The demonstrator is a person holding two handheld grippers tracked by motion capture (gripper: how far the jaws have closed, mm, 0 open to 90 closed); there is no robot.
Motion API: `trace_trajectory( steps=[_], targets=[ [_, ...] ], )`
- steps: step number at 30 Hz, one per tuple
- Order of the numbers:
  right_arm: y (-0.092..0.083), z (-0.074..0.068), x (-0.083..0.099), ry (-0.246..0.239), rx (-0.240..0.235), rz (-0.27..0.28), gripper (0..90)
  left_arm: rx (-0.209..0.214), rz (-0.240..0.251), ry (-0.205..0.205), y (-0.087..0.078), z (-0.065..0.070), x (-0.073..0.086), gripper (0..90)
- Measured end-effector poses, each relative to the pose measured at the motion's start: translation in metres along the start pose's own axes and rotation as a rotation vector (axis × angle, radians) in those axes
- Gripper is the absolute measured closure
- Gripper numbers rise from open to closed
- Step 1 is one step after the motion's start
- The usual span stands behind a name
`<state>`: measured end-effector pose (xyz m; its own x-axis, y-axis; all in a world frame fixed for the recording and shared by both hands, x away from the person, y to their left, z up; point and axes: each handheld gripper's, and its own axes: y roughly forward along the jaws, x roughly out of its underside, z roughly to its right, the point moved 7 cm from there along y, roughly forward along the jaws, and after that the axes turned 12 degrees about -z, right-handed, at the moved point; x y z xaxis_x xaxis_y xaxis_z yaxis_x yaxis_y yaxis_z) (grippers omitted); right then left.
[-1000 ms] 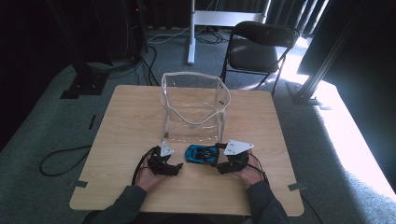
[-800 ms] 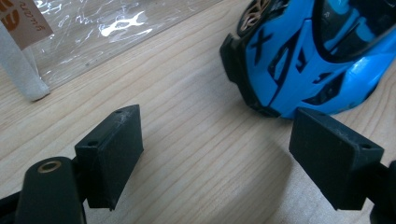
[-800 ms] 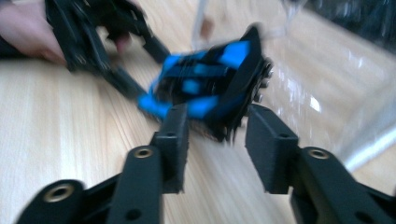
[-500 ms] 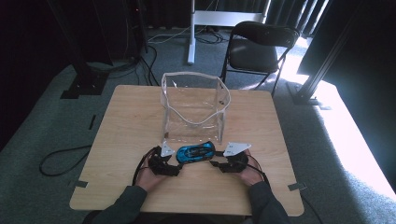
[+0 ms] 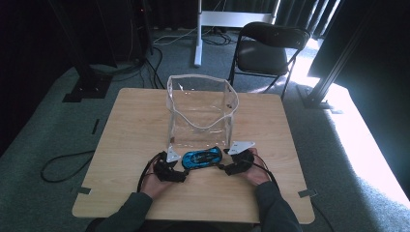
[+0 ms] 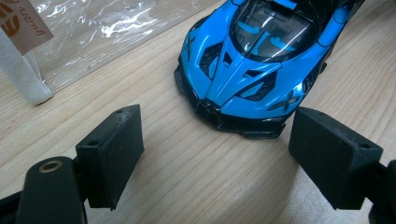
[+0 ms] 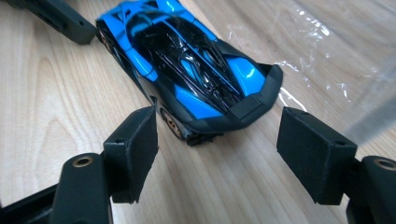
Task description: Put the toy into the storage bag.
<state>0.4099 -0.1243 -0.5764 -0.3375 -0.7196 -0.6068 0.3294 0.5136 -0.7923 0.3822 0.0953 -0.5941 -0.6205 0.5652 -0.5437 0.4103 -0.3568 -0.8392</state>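
A small beige paper tag [image 6: 21,21] hangs at the white-trimmed edge of the clear plastic bag [image 6: 93,32]. It carries orange lettering, cut off by the frame edge and tilted; the letters cannot be read with certainty.

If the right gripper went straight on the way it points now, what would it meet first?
Most likely the rear end of the blue toy car. The right gripper stands open, the tail just ahead of its jaws, apparently not yet touched.
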Motion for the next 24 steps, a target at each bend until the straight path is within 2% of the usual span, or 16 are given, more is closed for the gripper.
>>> trace_trajectory(
  steps=[5, 8, 10, 16, 20, 22, 24],
  targets=[
    [0.011, -0.001, -0.002, -0.003, -0.031, -0.037, 29.5, -0.007, -0.004, -0.012, 0.000, -0.001, 0.000, 18.1],
    [0.010, -0.006, -0.002, -0.009, -0.038, -0.032, 33.9, -0.015, -0.005, -0.021, -0.001, -0.004, 0.000, 18.2],
    [0.009, -0.010, -0.002, -0.025, -0.039, -0.022, 34.4, -0.024, -0.007, -0.040, -0.001, -0.008, 0.001, 18.3],
    [0.011, -0.023, 0.000, -0.064, -0.061, -0.030, 35.8, -0.041, -0.009, -0.063, -0.002, -0.013, 0.002, 18.4],
    [0.011, -0.026, 0.000, -0.074, -0.071, -0.026, 37.6, -0.055, -0.013, -0.074, -0.003, -0.016, 0.002, 18.3],
    [0.011, -0.020, 0.000, -0.061, -0.036, -0.032, 33.7, -0.056, -0.016, -0.075, -0.003, -0.017, 0.003, 18.4],
    [0.012, -0.012, -0.001, -0.028, 0.002, -0.044, 28.4, -0.059, -0.018, -0.073, -0.003, -0.017, 0.003, 18.4]
  ],
)
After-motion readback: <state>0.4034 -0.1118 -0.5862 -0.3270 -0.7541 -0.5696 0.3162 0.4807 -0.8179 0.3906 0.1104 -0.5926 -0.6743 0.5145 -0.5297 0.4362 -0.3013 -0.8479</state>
